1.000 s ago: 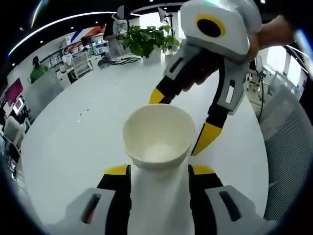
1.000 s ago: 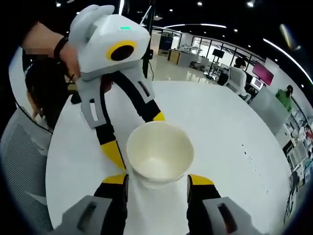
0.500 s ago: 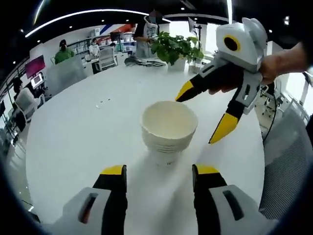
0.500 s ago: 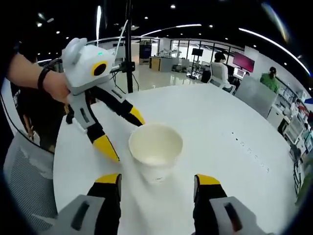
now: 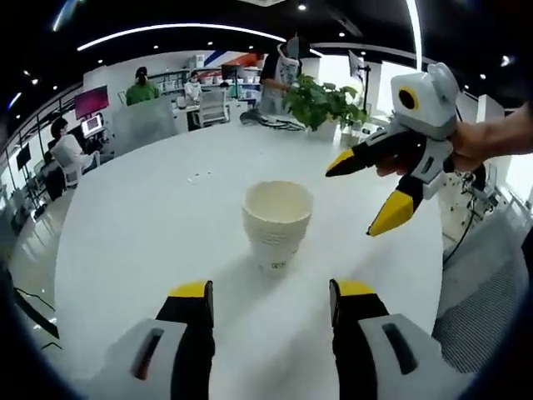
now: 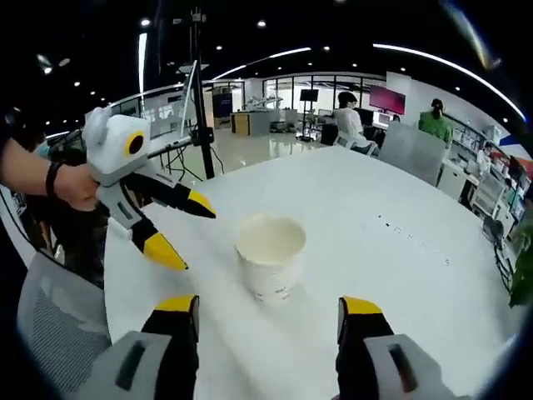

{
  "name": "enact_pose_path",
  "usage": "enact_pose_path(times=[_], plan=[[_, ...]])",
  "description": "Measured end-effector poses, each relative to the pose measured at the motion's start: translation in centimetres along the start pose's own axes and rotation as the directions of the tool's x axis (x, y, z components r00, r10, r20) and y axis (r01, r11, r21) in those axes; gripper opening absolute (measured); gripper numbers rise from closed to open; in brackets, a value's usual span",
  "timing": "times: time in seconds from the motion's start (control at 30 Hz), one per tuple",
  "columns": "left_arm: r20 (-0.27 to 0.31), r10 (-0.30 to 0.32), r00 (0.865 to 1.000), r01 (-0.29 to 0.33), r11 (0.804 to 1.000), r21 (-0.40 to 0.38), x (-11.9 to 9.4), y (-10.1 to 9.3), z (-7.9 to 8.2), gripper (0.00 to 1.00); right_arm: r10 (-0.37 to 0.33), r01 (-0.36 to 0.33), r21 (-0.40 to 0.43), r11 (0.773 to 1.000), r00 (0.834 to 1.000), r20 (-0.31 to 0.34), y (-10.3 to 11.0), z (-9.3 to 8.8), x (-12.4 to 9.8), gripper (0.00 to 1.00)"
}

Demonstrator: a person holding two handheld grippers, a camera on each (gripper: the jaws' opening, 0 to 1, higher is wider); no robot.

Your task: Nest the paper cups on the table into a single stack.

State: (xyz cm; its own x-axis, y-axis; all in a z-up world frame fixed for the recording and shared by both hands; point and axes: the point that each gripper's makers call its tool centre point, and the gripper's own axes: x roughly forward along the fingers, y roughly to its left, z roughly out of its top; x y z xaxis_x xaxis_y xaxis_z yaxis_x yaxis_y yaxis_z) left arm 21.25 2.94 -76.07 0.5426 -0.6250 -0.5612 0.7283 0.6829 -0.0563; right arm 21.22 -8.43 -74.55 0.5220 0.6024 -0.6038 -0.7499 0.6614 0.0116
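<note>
A stack of nested white paper cups (image 5: 277,223) stands upright on the round white table (image 5: 141,242); the same stack (image 6: 271,257) sits mid-table in the right gripper view. My left gripper (image 5: 271,292) is open, its yellow-tipped jaws short of the stack with nothing between them. My right gripper (image 6: 271,307) is open too, back from the cups. In the left gripper view the right gripper (image 5: 379,190) hovers open to the right of the stack, held by a hand. In the right gripper view the left gripper (image 6: 176,232) hangs open to the stack's left.
A potted green plant (image 5: 321,104) stands at the table's far edge. A grey mesh chair (image 6: 58,325) sits by the table's near left rim. People sit and stand at desks (image 5: 141,87) in the office behind. Small dark specks (image 6: 412,242) lie on the table.
Both grippers have let go of the cup stack and drawn back from it, up and away. The stack now stands alone on the table, smaller in both views.
</note>
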Motion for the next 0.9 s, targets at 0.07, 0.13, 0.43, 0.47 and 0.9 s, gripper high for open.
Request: enact_pose_path(times=[0.07,0.13,0.43,0.47,0.9], plan=[[0.015,0.009,1.000,-0.009,1.000,-0.022,-0.7,-0.8,0.0,0.55,-0.014,0.014,0.014,1.000,1.000,0.009,-0.2,-0.2,-0.4,0.68],[0.019,0.014,1.000,-0.013,1.000,-0.026,-1.2,-1.3,0.0,0.55,-0.030,0.029,0.038,0.999,0.999,0.021,-0.1,-0.4,-1.2,0.69],[0.052,0.071,0.996,-0.067,0.994,-0.087,-4.1,-1.5,-1.2,0.55,-0.092,0.086,0.100,0.991,0.994,0.052,0.5,-1.5,-4.4,0.71],[0.054,0.078,0.996,-0.072,0.993,-0.096,-4.3,-1.6,-1.4,0.55,-0.098,0.092,0.106,0.990,0.993,0.059,0.5,-1.3,-4.4,0.71],[0.072,0.092,0.993,-0.083,0.988,-0.129,-6.6,-3.7,-2.5,0.56,-0.161,0.150,0.146,0.978,0.985,0.067,1.9,-3.0,-7.2,0.76]])
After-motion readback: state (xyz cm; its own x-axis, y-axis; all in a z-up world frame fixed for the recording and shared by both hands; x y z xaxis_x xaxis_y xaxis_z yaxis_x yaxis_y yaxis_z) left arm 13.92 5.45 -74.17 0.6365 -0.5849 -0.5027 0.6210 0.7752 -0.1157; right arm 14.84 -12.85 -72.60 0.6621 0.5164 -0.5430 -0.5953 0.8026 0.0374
